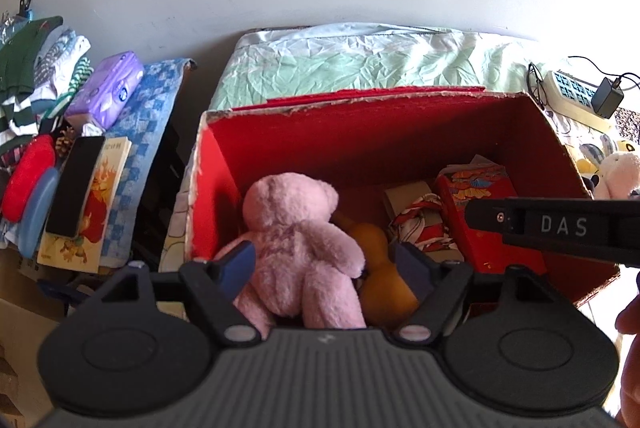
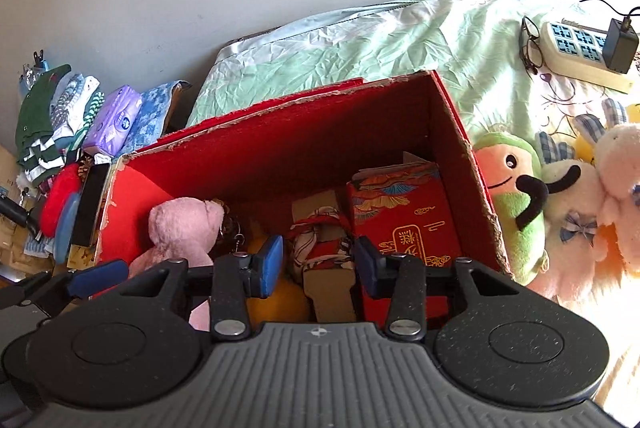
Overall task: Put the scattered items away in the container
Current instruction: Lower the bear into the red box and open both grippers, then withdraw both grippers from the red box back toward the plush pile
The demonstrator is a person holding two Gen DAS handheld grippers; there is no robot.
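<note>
A red cardboard box (image 1: 360, 124) (image 2: 280, 148) stands on the bed. Inside lie a pink teddy bear (image 1: 296, 240) (image 2: 180, 228), a yellow-orange gourd toy (image 1: 380, 268), a red patterned gift box (image 1: 484, 212) (image 2: 404, 212) and a card wrapped in red-white cloth (image 2: 324, 248). My left gripper (image 1: 326, 264) is open over the box, its fingers either side of the bear without pressing it. My right gripper (image 2: 318, 262) is open and empty above the cloth-wrapped card. Several plush toys lie right of the box: a green-and-peach one (image 2: 508, 196) and white and pink ones (image 2: 580, 212).
A bedside stand at the left holds folded clothes (image 1: 28, 80), a purple tissue pack (image 1: 106, 92), a red pouch (image 1: 28, 180), and a black case on a book (image 1: 76, 188). A power strip with adapter (image 2: 580, 48) and glasses (image 2: 532, 44) lie on the green sheet (image 2: 360, 52).
</note>
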